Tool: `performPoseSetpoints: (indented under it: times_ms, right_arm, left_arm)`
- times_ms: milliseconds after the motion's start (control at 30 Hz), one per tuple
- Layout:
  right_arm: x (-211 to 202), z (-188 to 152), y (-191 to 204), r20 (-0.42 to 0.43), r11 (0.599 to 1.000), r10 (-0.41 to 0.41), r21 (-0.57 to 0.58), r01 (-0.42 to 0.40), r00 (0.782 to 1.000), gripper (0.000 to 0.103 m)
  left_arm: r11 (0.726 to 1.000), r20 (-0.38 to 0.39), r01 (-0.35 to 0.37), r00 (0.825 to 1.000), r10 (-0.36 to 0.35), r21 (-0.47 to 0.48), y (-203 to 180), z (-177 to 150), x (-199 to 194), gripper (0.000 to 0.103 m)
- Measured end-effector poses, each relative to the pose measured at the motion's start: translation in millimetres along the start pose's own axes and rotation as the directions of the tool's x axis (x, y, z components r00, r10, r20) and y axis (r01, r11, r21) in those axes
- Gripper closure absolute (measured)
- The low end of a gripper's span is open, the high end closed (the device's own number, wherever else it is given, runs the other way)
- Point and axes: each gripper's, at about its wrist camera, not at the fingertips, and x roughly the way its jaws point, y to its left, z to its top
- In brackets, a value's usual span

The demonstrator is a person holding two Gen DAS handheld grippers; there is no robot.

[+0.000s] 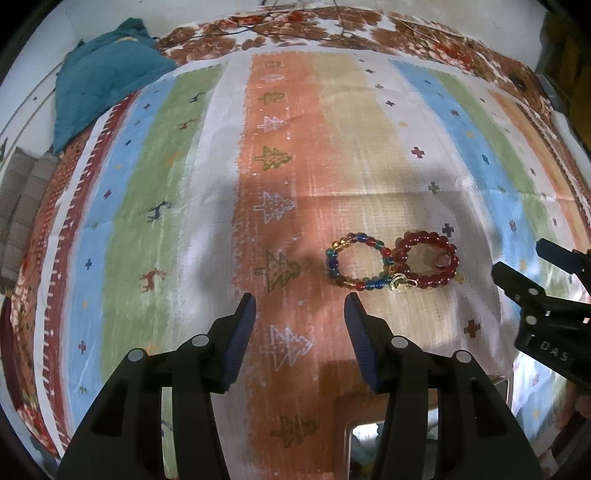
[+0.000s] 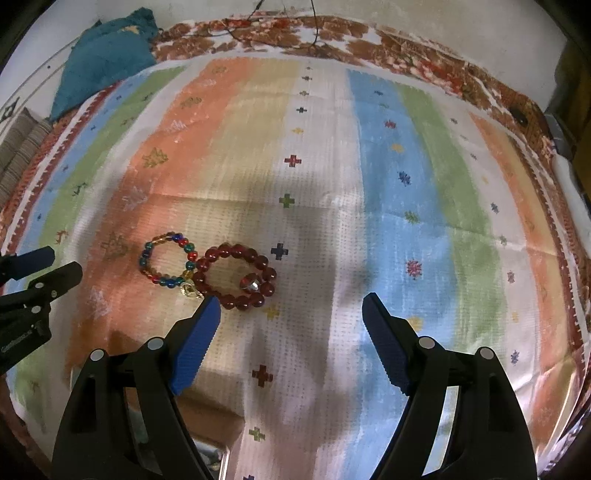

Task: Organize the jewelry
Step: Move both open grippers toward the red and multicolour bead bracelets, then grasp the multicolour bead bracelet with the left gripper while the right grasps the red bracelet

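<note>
A multicoloured bead bracelet [image 1: 356, 263] [image 2: 168, 264] lies flat on the striped cloth, touching a dark red bead bracelet [image 1: 428, 263] [image 2: 236, 275] on its right. A small ring [image 1: 440, 260] [image 2: 250, 283] sits inside the red bracelet. A small gold piece [image 1: 400, 283] [image 2: 191, 290] lies where the bracelets meet. My left gripper [image 1: 300, 308] is open and empty, just short of the multicoloured bracelet. My right gripper [image 2: 291, 308] is open and empty, its left finger close to the red bracelet; it also shows in the left wrist view [image 1: 517, 264].
A striped patterned cloth [image 1: 184, 184] [image 2: 424, 184] covers the bed. A teal cloth [image 1: 103, 81] [image 2: 107, 55] lies at the far left. A box or tray edge [image 1: 364, 432] [image 2: 218, 458] shows below the grippers. Dark cables [image 2: 284, 22] run along the far edge.
</note>
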Motion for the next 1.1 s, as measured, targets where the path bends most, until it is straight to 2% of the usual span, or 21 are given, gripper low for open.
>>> performPoseSetpoints:
  times_ms: [333, 533, 700, 1100]
  right_arm:
    - [22.9, 5.9, -1.2, -0.041, 1.000, 0.023, 0.008, -0.023, 0.999, 0.024]
    - [37.0, 13.0, 0.3, -0.055, 1.000, 0.006, -0.004, -0.007, 0.998, 0.024]
    - [46.6, 20.8, -2.1, -0.064, 0.999, 0.033, 0.019, -0.032, 0.997, 0.024]
    - [76.0, 31.9, 11.3, -0.119, 0.999, 0.020, -0.031, -0.024, 0.993, 0.024]
  left_arm:
    - [0.999, -0.039, 0.002, 0.999, 0.000, 0.051, -10.0, 15.6, 22.1, 0.049]
    - [0.999, -0.058, 0.000, 0.998, 0.003, 0.054, -11.7, 21.1, 38.6, 0.049]
    - [0.998, -0.076, -0.002, 0.997, 0.006, 0.059, -10.1, 25.2, 55.0, 0.049]
    - [0.998, -0.126, 0.026, 0.992, -0.019, 0.051, -5.0, 26.8, 81.7, 0.049]
